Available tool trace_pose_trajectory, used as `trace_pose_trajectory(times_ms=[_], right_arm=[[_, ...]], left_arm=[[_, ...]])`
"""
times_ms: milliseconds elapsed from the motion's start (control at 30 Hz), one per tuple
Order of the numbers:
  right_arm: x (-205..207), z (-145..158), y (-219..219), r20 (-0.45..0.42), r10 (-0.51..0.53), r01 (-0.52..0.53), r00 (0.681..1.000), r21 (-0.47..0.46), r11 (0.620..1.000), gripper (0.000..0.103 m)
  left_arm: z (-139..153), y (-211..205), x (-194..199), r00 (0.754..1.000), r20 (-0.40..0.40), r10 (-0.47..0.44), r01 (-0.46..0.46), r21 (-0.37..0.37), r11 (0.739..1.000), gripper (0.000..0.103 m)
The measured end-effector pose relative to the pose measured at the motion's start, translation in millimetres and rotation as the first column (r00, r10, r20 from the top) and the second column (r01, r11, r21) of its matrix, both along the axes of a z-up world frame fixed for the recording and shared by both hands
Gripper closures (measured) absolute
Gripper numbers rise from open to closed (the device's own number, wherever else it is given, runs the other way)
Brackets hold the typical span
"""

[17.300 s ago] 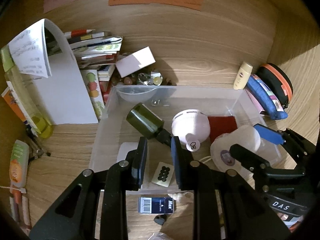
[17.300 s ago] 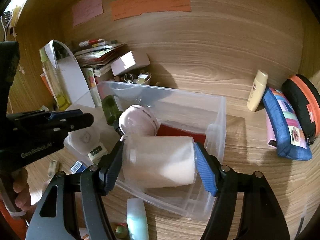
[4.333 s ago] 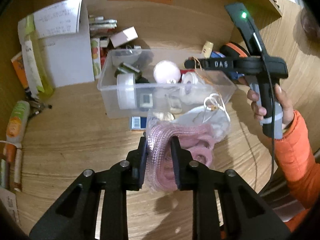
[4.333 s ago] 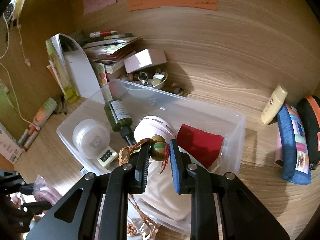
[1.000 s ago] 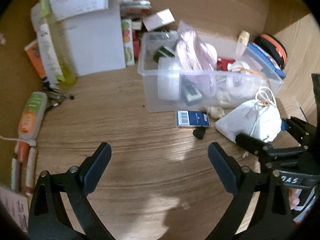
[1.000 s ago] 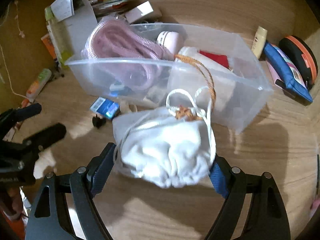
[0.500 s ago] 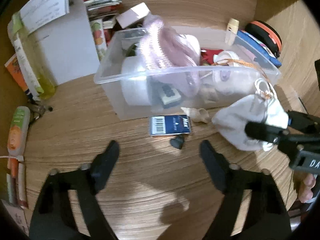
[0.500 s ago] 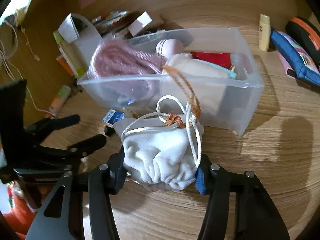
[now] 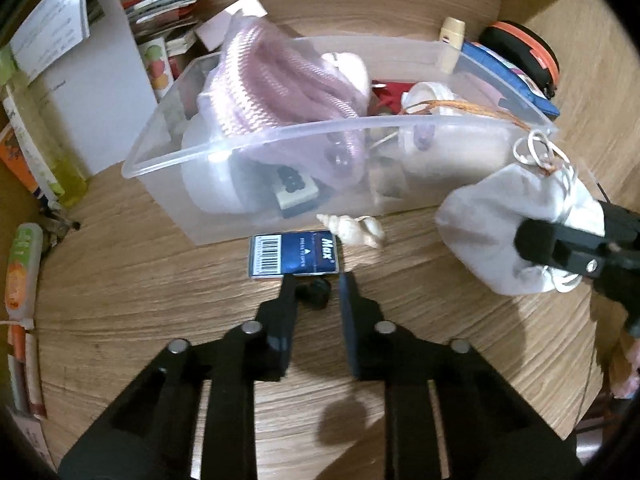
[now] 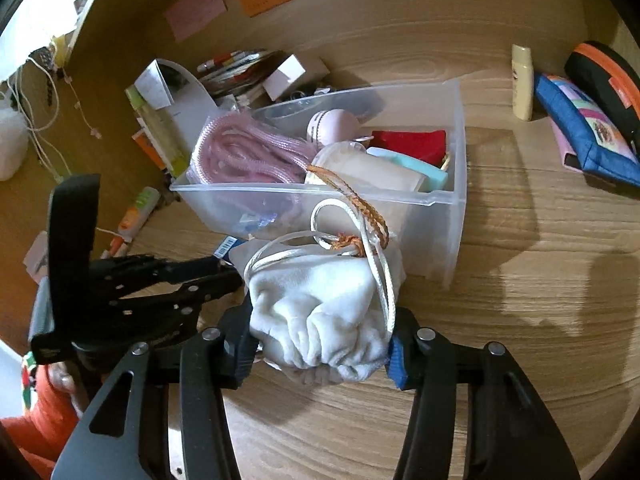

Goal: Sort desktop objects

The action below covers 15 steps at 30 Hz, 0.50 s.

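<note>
- We have the right claw (image 10: 320, 344) clamped on the white drawstring pouch (image 10: 320, 304), its pads pressing the soft cloth from both sides and holding it clear of the desk (image 10: 520, 280).
- From that claw the clear plastic bin (image 10: 440, 200) lies at twelve o'clock, just beyond the pouch; we judge the coming move to be a lift over the near wall and a drop inside.
- The pouch's cord loops point toward the bin, so its long axis runs toward twelve; an orange cord (image 10: 352, 196) trailing over the bin rim seems tangled with them and may snag.
- Our left claw (image 9: 316, 292) is closed on a small black piece (image 9: 316, 294) lying on the desk, with the blue Max box (image 9: 294, 256) just past it at twelve and a seashell (image 9: 352, 230) at one o'clock, beside the bin wall.
- The right hand is nearer the bin's open top, as far as we can judge.
- A second ago both claws stood wide, the pouch sat loosely between the right fingers, and the left claw had nothing; since then the left has closed in on the black piece.
</note>
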State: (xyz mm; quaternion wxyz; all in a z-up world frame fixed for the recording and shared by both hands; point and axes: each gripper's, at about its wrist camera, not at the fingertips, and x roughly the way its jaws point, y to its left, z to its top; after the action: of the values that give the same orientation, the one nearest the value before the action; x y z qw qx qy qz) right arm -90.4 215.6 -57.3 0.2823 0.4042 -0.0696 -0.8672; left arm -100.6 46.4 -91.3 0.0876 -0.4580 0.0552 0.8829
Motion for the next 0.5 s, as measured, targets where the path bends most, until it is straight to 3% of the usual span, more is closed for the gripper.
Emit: trace_pose_trajectory(times_ms=[367,500], right_arm=[[-5.6,22.2,1.6,-0.016,0.034,-0.035,0.999,-0.093,0.995,0.056],[-11.3,24.6,-1.3,0.018,0.054,-0.051,0.998,-0.132,0.990,0.056]], left_arm=[[7.4,-5.6,6.5,0.999,-0.025,0.029,-0.028,0.030,0.999,0.087],[20.4,-9.3,9.4,0.998,-0.061,0.034,-0.031,0.050,0.998,0.087]])
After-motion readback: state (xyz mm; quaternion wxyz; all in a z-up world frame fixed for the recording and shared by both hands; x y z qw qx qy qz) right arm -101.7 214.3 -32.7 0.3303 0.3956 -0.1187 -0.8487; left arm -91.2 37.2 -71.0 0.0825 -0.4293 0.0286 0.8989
